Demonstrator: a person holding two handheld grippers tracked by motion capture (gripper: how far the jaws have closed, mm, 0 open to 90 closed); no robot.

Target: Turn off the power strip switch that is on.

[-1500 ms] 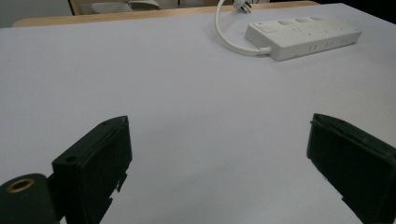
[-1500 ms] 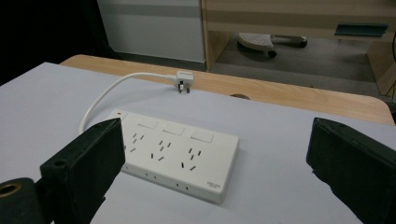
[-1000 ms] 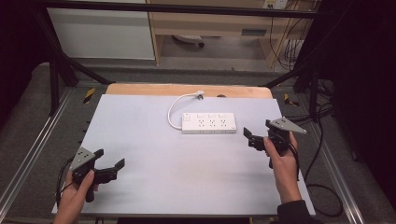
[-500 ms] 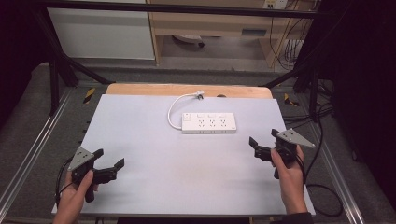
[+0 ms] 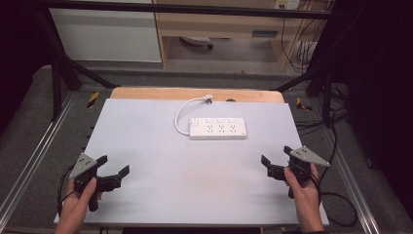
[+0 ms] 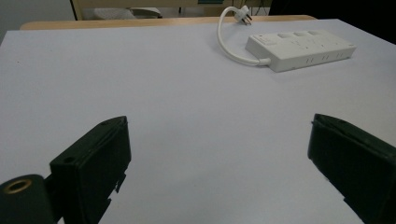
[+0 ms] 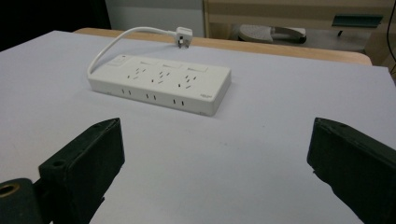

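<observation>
A white power strip (image 5: 217, 129) lies on the pale grey table top (image 5: 160, 146), past the middle and toward the far edge. Its short white cable (image 5: 181, 111) loops left and back to a loose plug (image 5: 208, 99) near the wooden edge. The strip also appears at the upper right of the left gripper view (image 6: 300, 49) and ahead in the right gripper view (image 7: 161, 82). My left gripper (image 5: 113, 165) sits at the near left corner, open and empty. My right gripper (image 5: 275, 156) rests at the near right edge, also open and empty.
A wooden strip (image 5: 195, 93) runs along the table's far edge. Metal frame rails (image 5: 29, 161) flank the table on both sides. Black cables (image 5: 336, 204) trail on the floor at the right. A cabinet and shelf (image 5: 229, 24) stand beyond the table.
My right gripper has drawn back toward the near right edge, away from the power strip. The left gripper has stayed where it was.
</observation>
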